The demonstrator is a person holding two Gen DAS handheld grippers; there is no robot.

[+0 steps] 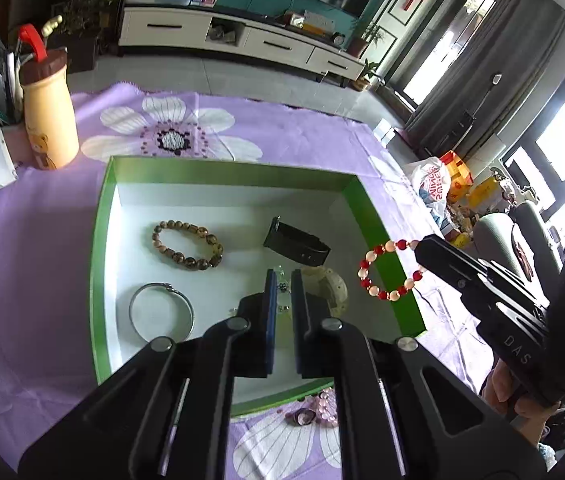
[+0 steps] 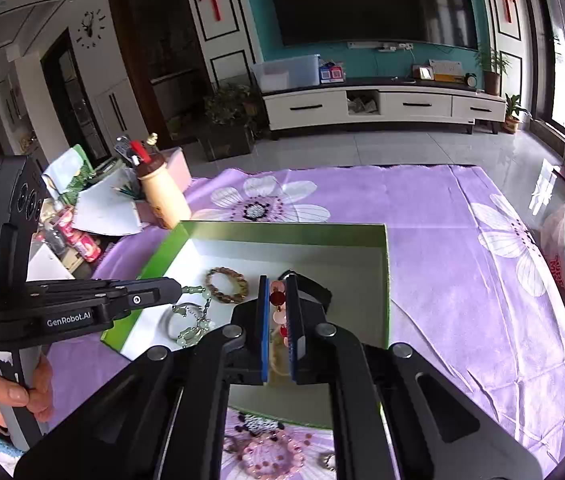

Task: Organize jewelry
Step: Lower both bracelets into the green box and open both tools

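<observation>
between the right gripper's (image 2: 278,330) blue-padded jaws, a red and pale pink bead bracelet (image 1: 388,270) is clamped, its round glossy beads looping over the green box's (image 1: 398,272) right wall. left gripper (image 1: 282,312) jaws are pinched on a pale green bead string (image 2: 194,320) that dangles above the white box floor. ahead of the left jaws lie a brown bead bracelet (image 1: 187,243), a dark flat strap (image 1: 296,245) and a thin metal bangle (image 1: 161,310).

A home living room: television (image 2: 370,0), media cabinet (image 2: 382,106), houseplants (image 2: 228,110).
</observation>
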